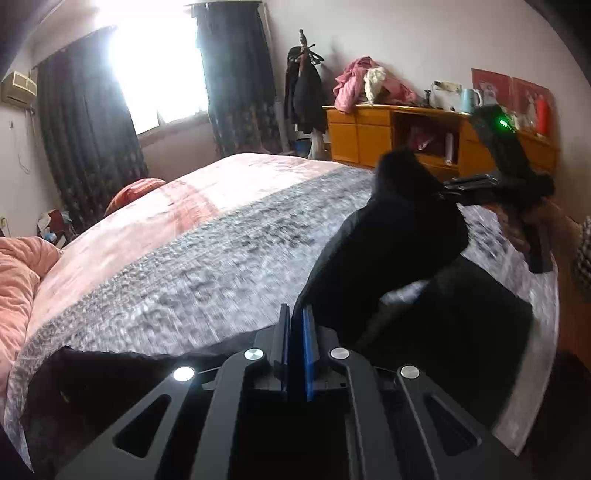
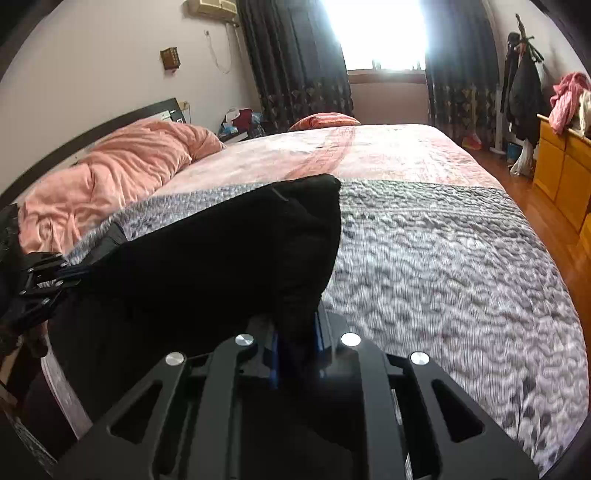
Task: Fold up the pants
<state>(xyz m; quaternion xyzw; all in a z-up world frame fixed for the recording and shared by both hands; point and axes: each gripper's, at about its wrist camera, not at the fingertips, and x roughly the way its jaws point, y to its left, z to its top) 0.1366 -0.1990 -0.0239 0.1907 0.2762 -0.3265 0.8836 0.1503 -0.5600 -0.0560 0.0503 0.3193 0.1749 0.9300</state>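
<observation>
Pants (image 1: pixel 402 229): black, lifted off the bed (image 1: pixel 207 258) along one edge, the cloth hanging between the two claws; the rest lay dark on the near right part of the grey cover. In the right wrist view the pants (image 2: pixel 229 254) rose as a dark fold in front of the camera, reaching left toward the other claw.

Left claw (image 1: pixel 297 314): blue pads drawn together, black cloth running up from their tips to the right; clamped on the pants' edge as far as the blurred picture showed. Seen also at the left edge of the right wrist view (image 2: pixel 79 275), tips buried in the cloth.

Right claw (image 2: pixel 297 332): pads close together with black cloth pinched between them. In the left wrist view it (image 1: pixel 441 190) stood at far right, gripping the raised end of the pants, a hand (image 1: pixel 539 229) behind it.

Bed: grey textured cover on the near half, pink sheet beyond. Pink quilt (image 2: pixel 122 177) bunched at the far left by the headboard. Striped pillow (image 2: pixel 325 121) at the far edge.

Room: window (image 2: pixel 376 33) with dark curtains, far. Yellow dresser (image 1: pixel 391 133) at right, pink clothes (image 1: pixel 362 83) heaped on it. Coat rack (image 1: pixel 304 88) with dark coats between curtain and dresser.
</observation>
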